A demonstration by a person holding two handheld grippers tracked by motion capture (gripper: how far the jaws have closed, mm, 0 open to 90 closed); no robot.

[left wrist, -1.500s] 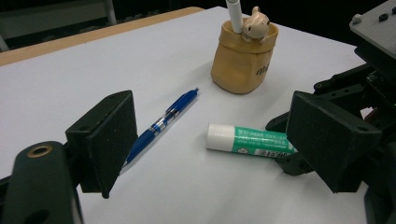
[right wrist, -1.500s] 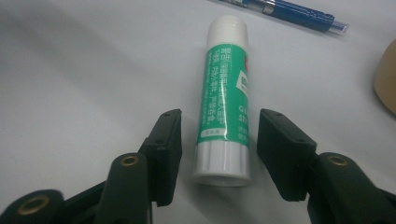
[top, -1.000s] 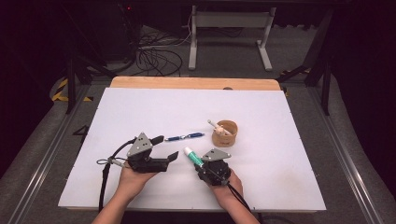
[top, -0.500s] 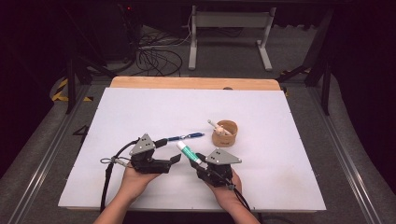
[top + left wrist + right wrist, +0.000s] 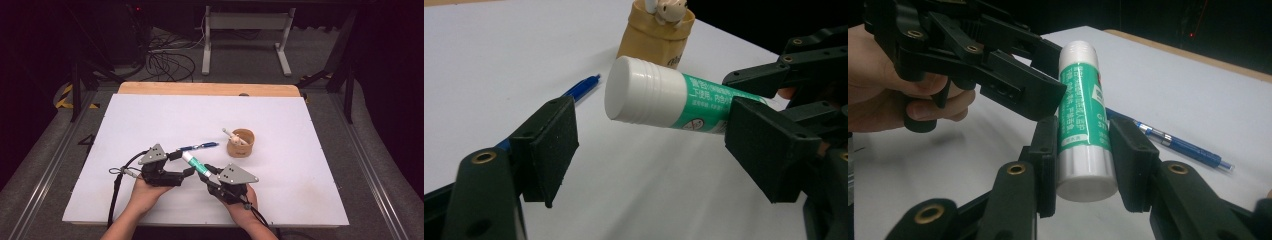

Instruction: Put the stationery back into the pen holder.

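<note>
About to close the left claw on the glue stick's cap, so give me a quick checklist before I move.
1. Right claw clamped on the glue stick: ok, pads press its lower body.
2. Cap between the left claw's pads: ok.
3. Left claw wide enough: ok, gaps on both sides; its jaws have just been closing.
4. Left pads touching the cap: not yet.
5. Blue pen out of the way: ok, lying on the table beyond the stick.
6. Wooden cup clear: ok, apart to the right.

You have one glue stick (image 5: 196, 164), one blue pen (image 5: 199, 147), one wooden cup (image 5: 241, 142) and two grippers.
</note>
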